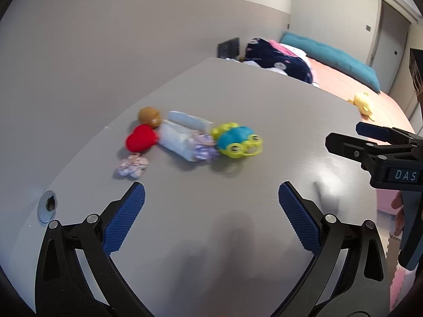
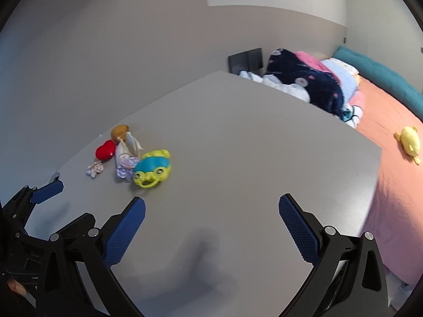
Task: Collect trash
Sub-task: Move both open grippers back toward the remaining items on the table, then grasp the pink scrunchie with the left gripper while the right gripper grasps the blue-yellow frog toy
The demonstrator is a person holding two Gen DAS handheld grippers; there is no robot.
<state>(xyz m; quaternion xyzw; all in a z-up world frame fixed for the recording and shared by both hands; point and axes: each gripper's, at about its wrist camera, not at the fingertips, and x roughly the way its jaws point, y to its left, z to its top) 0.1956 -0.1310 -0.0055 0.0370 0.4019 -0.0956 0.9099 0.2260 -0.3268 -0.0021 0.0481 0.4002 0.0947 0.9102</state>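
Ahead of our left gripper (image 1: 211,198), jaws wide and empty like the right gripper (image 2: 211,206), crumpled wrappers (image 1: 131,167) lie among toys (image 1: 236,140) on the surface (image 1: 238,100); we risk snagging a toy.

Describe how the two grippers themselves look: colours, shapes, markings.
Both match: the left gripper and right gripper have black angular frames with cut-out openings and silver round bolts. Each finger carries a flat blue pad with a fine dotted texture. Seen from the left camera, the right gripper's side bears a small label reading "DAS".
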